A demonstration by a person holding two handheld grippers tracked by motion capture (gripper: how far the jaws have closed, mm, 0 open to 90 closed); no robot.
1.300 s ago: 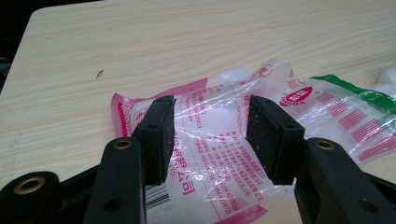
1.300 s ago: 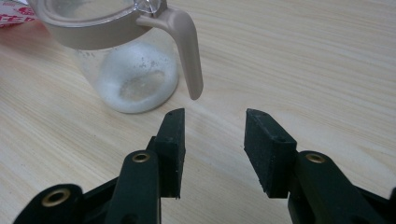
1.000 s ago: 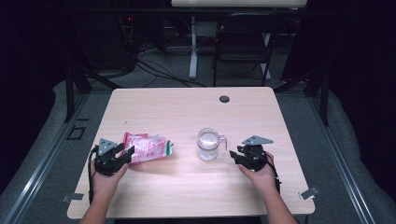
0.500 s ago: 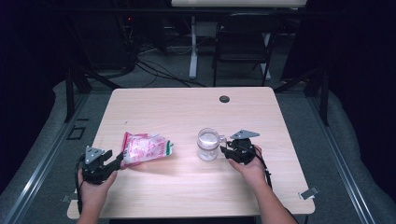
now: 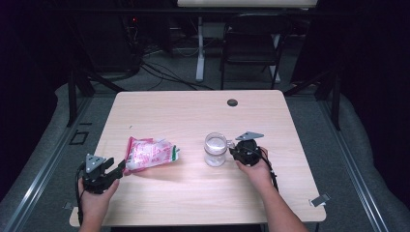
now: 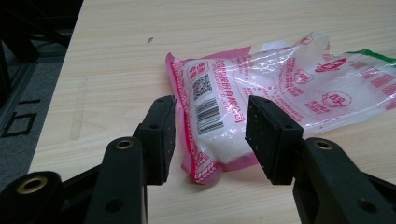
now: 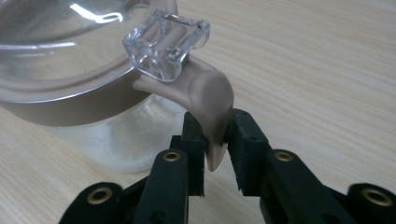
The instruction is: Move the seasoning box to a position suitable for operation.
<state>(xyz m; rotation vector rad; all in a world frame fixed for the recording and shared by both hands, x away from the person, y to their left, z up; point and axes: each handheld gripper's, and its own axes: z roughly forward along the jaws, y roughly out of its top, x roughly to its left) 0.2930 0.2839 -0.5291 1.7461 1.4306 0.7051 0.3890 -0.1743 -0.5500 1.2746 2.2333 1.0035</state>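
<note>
surface: wooden table (image 5: 193,193) | on it: pink bag (image 5: 150,153), clear jar (image 5: 215,150)

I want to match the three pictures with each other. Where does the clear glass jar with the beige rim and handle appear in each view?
High view: the clear glass jar with beige rim and handle stands right of centre on the table, at the right gripper.
Left gripper view: the jar is not in it.
Right gripper view: the jar is at upper left, its handle between the jaws.
Shared landmark: the light wooden table.
</note>
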